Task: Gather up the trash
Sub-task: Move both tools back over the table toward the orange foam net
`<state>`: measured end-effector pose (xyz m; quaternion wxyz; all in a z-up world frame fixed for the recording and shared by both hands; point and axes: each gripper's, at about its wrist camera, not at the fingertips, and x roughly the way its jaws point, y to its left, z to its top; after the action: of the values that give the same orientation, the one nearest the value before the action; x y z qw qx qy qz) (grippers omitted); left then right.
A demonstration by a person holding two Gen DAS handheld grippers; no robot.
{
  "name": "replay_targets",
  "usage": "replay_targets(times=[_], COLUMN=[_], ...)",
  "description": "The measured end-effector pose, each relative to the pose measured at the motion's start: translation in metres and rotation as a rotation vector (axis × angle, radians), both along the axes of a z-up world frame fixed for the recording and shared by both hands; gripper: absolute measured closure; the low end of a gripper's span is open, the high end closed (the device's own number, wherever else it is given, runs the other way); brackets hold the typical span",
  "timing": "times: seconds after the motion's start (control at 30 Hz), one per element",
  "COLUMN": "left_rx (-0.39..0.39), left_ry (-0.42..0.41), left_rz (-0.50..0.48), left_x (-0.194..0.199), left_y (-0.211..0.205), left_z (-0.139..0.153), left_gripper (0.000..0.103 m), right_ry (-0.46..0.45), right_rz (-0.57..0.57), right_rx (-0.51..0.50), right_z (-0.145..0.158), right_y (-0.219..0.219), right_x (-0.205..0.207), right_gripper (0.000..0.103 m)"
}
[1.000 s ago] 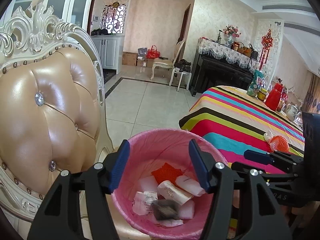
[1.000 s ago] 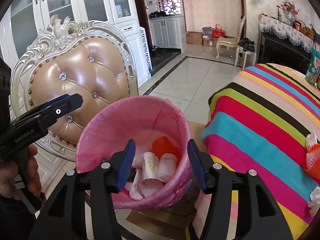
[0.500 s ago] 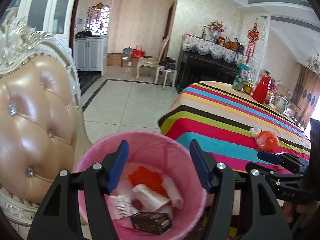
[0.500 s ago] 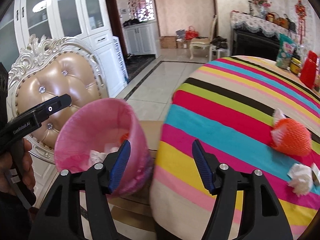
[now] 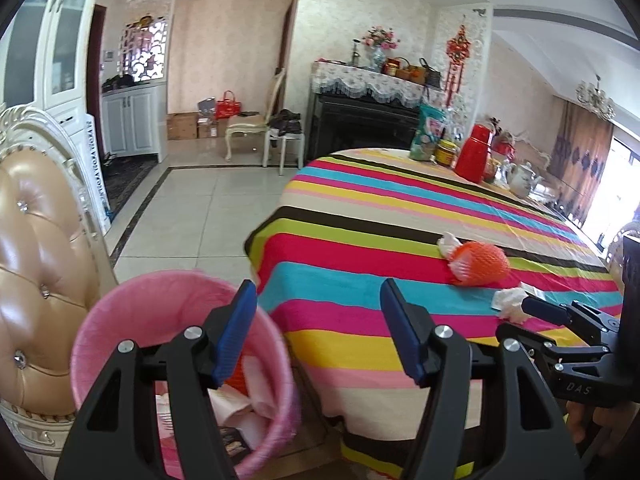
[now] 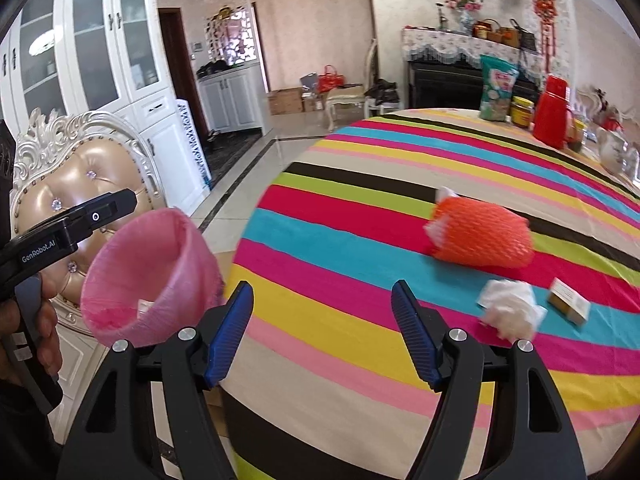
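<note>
Striped cloth over the desk (image 6: 360,288), tiled floor beyond, padded chair (image 5: 36,264) at the near left. Beside the desk edge, a pink bin (image 5: 180,344) already holding paper scraps, a red net and a small dark box: part of the job done. Left on the cloth: an orange foam net (image 6: 480,236), a crumpled tissue (image 6: 510,312) just in front of it, and a small box (image 6: 568,306) beside the tissue. Right gripper (image 6: 322,332) empty over the near desk edge, jaws just widened, nothing between them, short of the tissue. Left gripper (image 5: 318,334) also parted and empty, between bin and desk. Likely three pickups remaining, tissue nearest.
</note>
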<state>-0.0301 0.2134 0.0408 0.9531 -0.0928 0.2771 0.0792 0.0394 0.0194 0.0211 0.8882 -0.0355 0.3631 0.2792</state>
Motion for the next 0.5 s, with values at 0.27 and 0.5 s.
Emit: replay_targets(times=[0.27,0.5], left_rx=[0.015,0.020], left_ry=[0.027,0.045], left_rz=[-0.075,-0.128], left_x=[0.027,0.051], left_y=[-0.045,-0.078], left_z=[-0.006,-0.013], left_gripper=[0.040,0.040], right_ry=[-0.005,0.008], right_rz=[-0.096,-0.169], right_rx=[-0.015,-0.020], right_z=[-0.008,-0.015], right_y=[-0.054,-0.101], right_x=[0.003,0.017], right_gripper=[0.030,0.029])
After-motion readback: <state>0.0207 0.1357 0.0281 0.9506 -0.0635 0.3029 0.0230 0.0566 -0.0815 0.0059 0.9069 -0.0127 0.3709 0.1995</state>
